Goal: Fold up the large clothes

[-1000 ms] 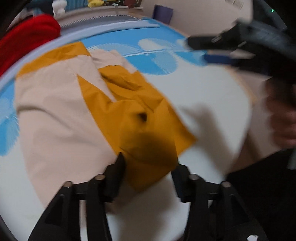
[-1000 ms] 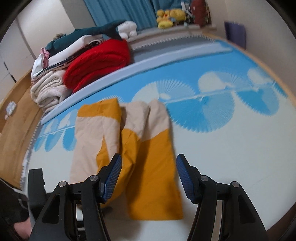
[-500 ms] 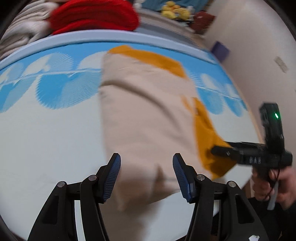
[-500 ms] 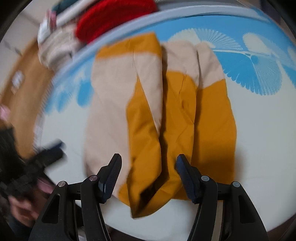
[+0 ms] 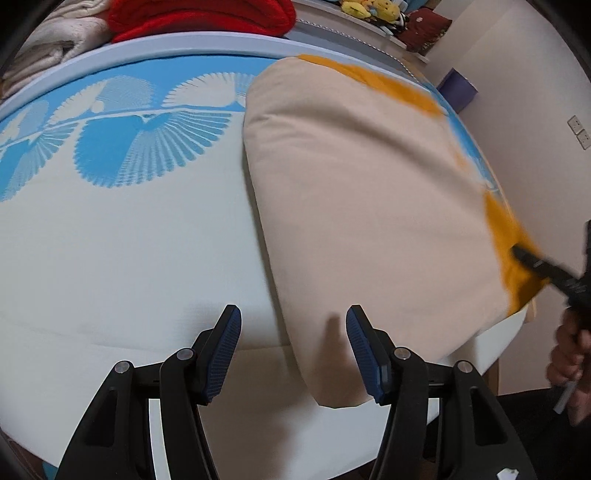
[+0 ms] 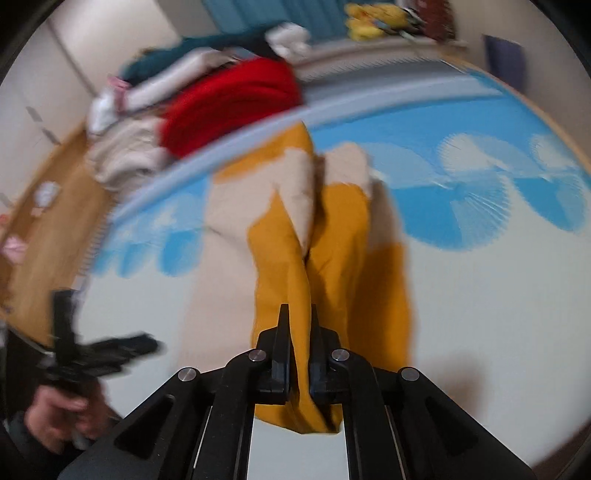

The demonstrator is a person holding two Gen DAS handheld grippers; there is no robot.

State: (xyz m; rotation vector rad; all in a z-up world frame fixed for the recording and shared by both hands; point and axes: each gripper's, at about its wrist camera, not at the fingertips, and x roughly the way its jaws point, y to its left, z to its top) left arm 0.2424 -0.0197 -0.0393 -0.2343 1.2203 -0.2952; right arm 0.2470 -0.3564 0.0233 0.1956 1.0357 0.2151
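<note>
A: Where does the garment (image 5: 362,192) lie?

B: On the bed (image 5: 122,251), spread over the patterned sheet. In the left wrist view it fills the middle and right of the frame, cream side up, with mustard showing at the far end and at the right edge. Its long axis runs from the bottom of the frame up toward the red blanket (image 5: 199,14) at the top.

A: And the right gripper (image 6: 297,325)?

B: Its jaws are pressed together on a bunched fold of the mustard cloth at the near end of the garment, bottom centre of the right wrist view. The fabric rises in a ridge from the jaws toward the upper middle of that frame.

A: The left gripper (image 5: 293,332)?

B: Its jaws stand spread, pinching nothing. The near cream corner lies between them, closer to the right-hand jaw at the lower right, and I cannot tell whether the pads touch it.

A: So what does the next move turn on?

B: I judge the left gripper needs that cream corner. The cloth lies ahead and slightly right of its jaws, so a small shift rightward should centre it before closing. The left hand is the nearer one to that corner.
</note>
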